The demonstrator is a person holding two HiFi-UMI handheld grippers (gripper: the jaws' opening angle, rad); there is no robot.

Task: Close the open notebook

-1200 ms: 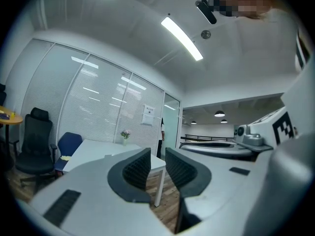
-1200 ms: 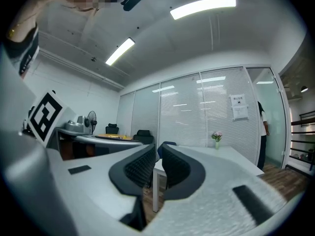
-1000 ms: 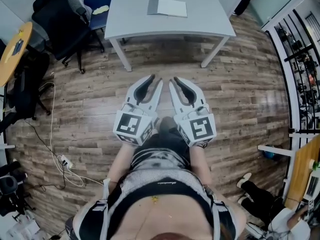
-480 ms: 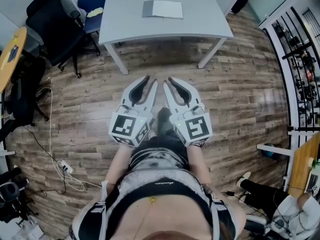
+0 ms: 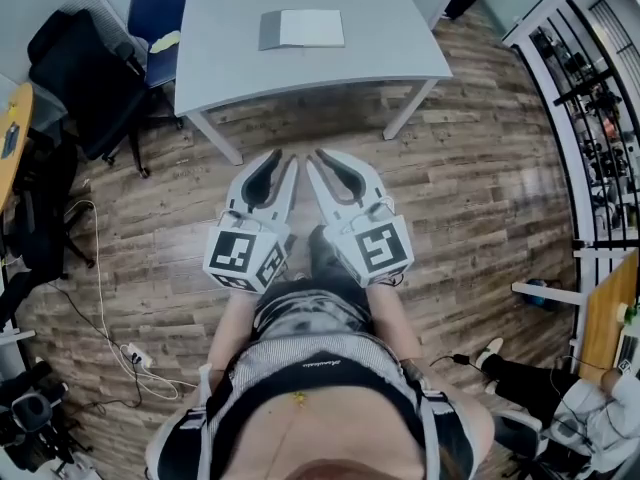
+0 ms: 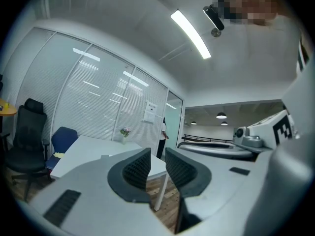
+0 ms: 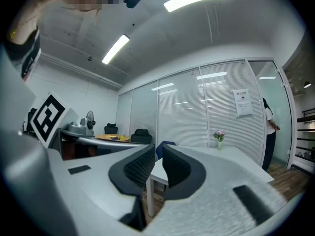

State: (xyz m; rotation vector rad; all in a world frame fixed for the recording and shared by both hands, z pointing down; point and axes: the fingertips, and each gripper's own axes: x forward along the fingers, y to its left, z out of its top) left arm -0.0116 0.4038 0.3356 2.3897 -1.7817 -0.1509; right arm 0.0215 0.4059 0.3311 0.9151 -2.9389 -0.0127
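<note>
On my left gripper (image 6: pixel 157 155) the two jaws stand a narrow slit apart with only air between them. Their black pads (image 6: pixel 138 167) are ribbed and set in smooth, curved grey shells. The right gripper (image 7: pixel 158 154) looks the same: ribbed dark pads (image 7: pixel 140 167), a thin gap, nothing in it.

From the head view, the left gripper (image 5: pixel 284 158) and right gripper (image 5: pixel 322 155) sit side by side. They point to the far side over a floor (image 5: pixel 480 198) of brown wood planks, and each carries a cube with black-and-white square markers.

Beyond them stands a matte grey table (image 5: pixel 250 68) on slim white legs. The notebook (image 5: pixel 302 29) lies open and flat on its far part, one page grey and the other pale, well apart from both grippers. A blue chair (image 5: pixel 155 8) and a black office chair (image 5: pixel 85 63) stand to the table's left.
</note>
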